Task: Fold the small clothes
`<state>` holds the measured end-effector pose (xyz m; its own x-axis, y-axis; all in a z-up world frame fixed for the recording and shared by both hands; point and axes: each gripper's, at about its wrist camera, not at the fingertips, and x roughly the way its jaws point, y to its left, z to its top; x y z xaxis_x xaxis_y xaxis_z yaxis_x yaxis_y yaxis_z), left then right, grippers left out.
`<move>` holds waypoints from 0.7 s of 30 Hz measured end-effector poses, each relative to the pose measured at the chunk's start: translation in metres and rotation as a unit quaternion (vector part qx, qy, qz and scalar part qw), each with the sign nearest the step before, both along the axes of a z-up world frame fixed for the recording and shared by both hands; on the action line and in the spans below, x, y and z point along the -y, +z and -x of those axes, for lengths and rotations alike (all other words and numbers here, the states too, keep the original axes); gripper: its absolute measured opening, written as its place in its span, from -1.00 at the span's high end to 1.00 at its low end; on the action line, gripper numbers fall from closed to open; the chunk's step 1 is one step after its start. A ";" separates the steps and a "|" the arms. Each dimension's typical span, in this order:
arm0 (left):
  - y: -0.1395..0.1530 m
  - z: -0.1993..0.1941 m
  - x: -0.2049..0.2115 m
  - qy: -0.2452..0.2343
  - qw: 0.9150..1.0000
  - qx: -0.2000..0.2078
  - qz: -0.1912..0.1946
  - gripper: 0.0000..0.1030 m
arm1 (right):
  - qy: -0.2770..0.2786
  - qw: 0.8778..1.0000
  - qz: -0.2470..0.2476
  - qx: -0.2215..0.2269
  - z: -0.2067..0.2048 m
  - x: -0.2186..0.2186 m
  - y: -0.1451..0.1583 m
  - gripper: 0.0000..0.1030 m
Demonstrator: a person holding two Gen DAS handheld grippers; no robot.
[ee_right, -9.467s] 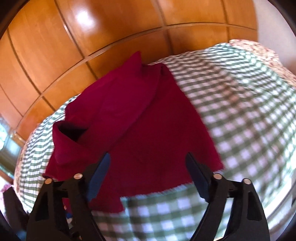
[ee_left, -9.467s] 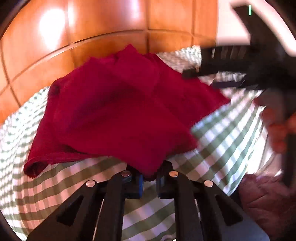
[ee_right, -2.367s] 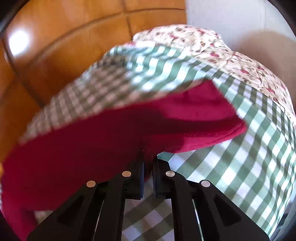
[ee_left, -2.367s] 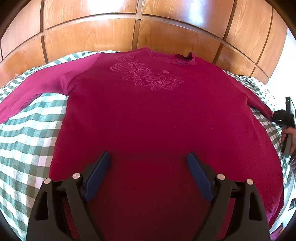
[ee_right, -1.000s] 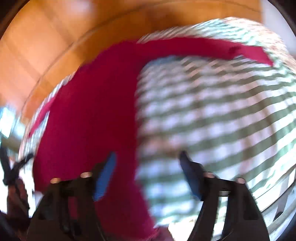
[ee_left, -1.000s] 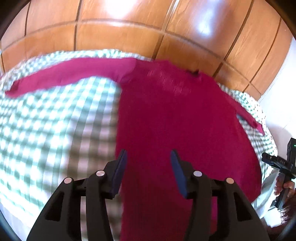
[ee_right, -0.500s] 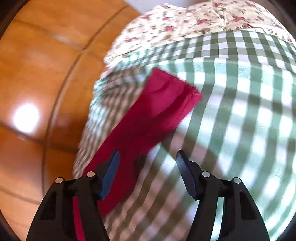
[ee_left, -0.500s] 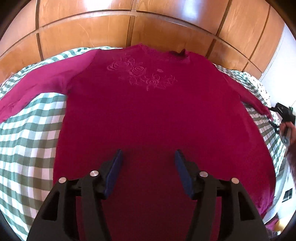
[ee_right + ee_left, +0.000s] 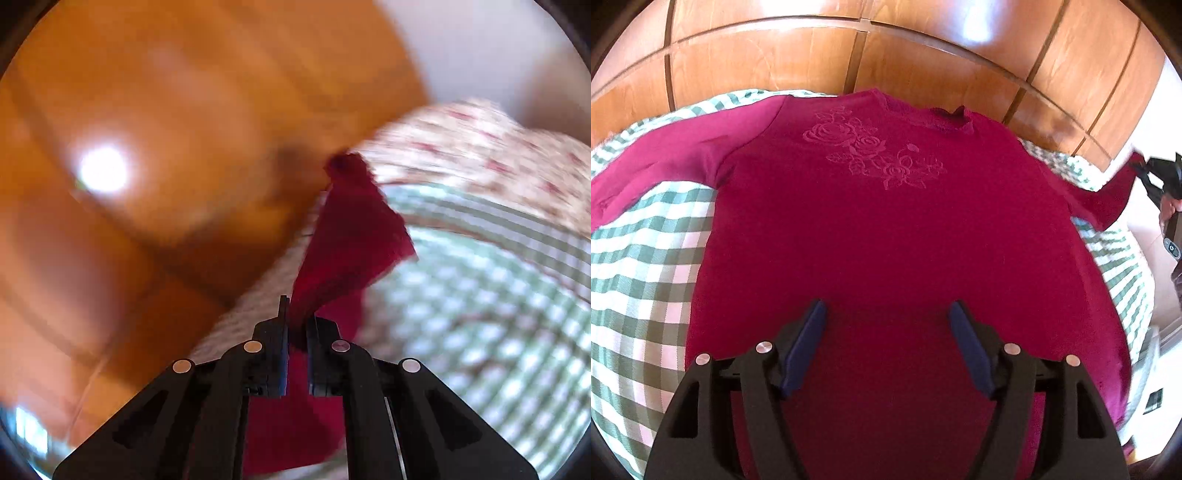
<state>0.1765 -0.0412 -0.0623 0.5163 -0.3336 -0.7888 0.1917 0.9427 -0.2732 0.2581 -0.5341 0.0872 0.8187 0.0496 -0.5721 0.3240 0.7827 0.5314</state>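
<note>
The red sweater [image 9: 886, 236] lies face up and spread flat on the green checked bedcover [image 9: 639, 280], its neck toward the wooden headboard [image 9: 923, 48], the rose pattern on the chest well visible. The right gripper [image 9: 295, 325] has just been closing, and its jaws now pinch the cuff of the right sleeve [image 9: 347, 240] — the cloth is lifted off the bed and hangs from the tips. From the left wrist view I see the same sleeve [image 9: 1108, 199] drawn up at the far right edge. The left gripper [image 9: 888, 332] has just been opening; its jaws stand wide above the lower part of the body, with nothing between them.

I judge the step in hand to be the folding of this sleeve across the chest. To do it well, the cuff should travel low and straight toward the roses, so that the fold line falls at the shoulder seam and not slanted. The left gripper could press the body down lightly — otherwise the whole sweater may slide with the pull. Release only when the sleeve lies flat.
</note>
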 end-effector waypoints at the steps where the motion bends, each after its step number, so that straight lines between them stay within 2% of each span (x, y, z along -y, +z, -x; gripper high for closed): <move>1: 0.001 -0.001 -0.004 0.003 1.000 -0.005 0.015 -0.35 | 0.028 1.000 0.000 0.005 -0.009 -0.020 0.005 0.88; 4: 0.002 0.000 -0.017 0.016 0.998 -0.017 0.053 -0.30 | 0.134 0.991 0.013 0.015 -0.037 -0.102 0.011 0.88; 6: 0.004 -0.001 -0.027 0.029 0.996 -0.024 0.079 -0.28 | 0.191 0.981 0.021 0.013 -0.049 -0.154 0.008 0.88; 8: 0.006 -0.003 -0.032 0.038 0.995 -0.023 0.088 -0.28 | 0.247 0.968 0.031 0.007 -0.061 -0.212 -0.003 0.88; 10: 0.009 -0.004 -0.038 0.044 0.994 -0.020 0.099 -0.28 | 0.293 0.955 0.037 -0.005 -0.068 -0.262 -0.017 0.88; 15: 0.017 -0.017 -0.051 0.054 0.991 -0.011 0.121 -0.28 | 0.369 0.926 0.064 -0.034 -0.072 -0.341 -0.054 0.84; 17: 0.017 -0.026 -0.055 0.059 0.990 -0.012 0.131 -0.28 | 0.376 0.924 0.052 -0.043 -0.065 -0.349 -0.061 0.62; 19: 0.017 -0.035 -0.060 0.065 0.988 -0.016 0.140 -0.28 | 0.362 0.931 0.034 -0.035 -0.057 -0.341 -0.061 -0.31; 21: 0.017 -0.046 -0.062 0.070 0.986 -0.018 0.148 -0.28 | 0.342 0.939 0.025 -0.022 -0.049 -0.324 -0.055 -0.35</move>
